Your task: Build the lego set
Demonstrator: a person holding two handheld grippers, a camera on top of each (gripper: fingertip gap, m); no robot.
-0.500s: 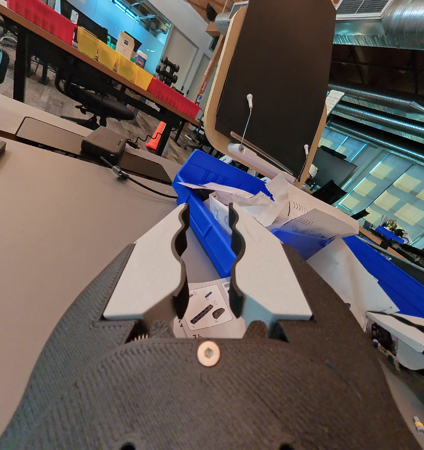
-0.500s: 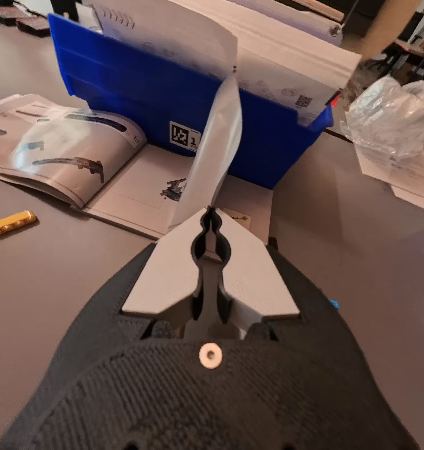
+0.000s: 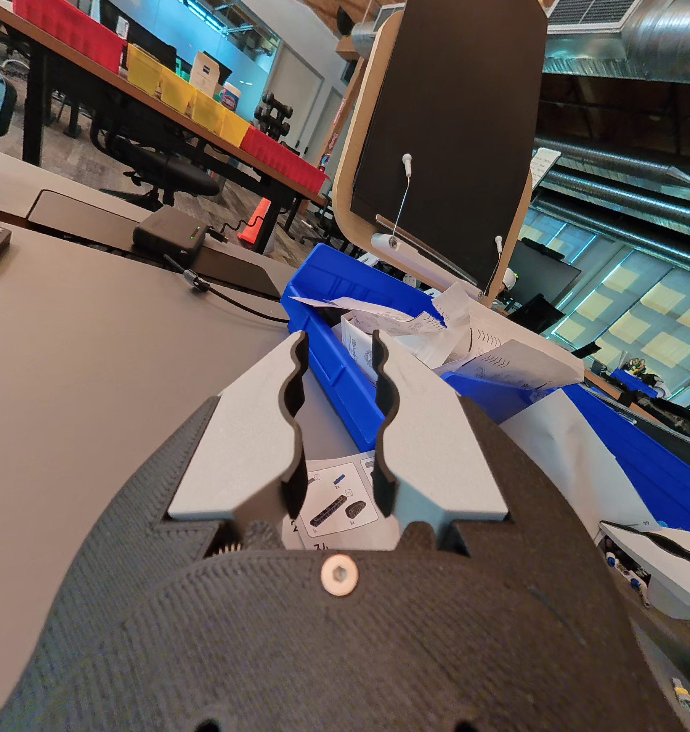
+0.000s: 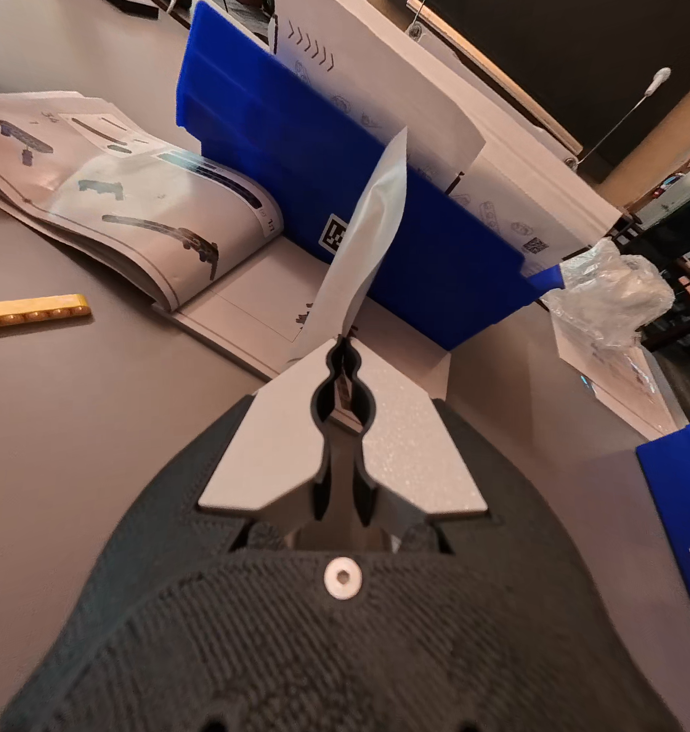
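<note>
My right gripper [image 4: 343,344] is shut on a page [image 4: 369,233] of the open instruction booklet [image 4: 145,206] and holds it lifted upright in front of a blue bin [image 4: 395,241]. A yellow lego beam [image 4: 30,311] lies on the grey table left of the booklet. My left gripper [image 3: 340,340] is open and empty, hovering over a booklet page [image 3: 335,503] beside a blue bin [image 3: 335,368] stuffed with white paper bags [image 3: 454,340].
A crumpled clear plastic bag [image 4: 608,293] lies on paper right of the bin. Another blue bin [image 4: 684,515] sits at the right edge. A black box with a cable [image 3: 169,237] rests on the table far left. A dark board [image 3: 446,130] stands behind the bins. My hands' fingertips stand some 30 cm from each other.
My right gripper has tilted and lifted the held page a little higher, with the view rolled left. My left gripper has hardly moved.
</note>
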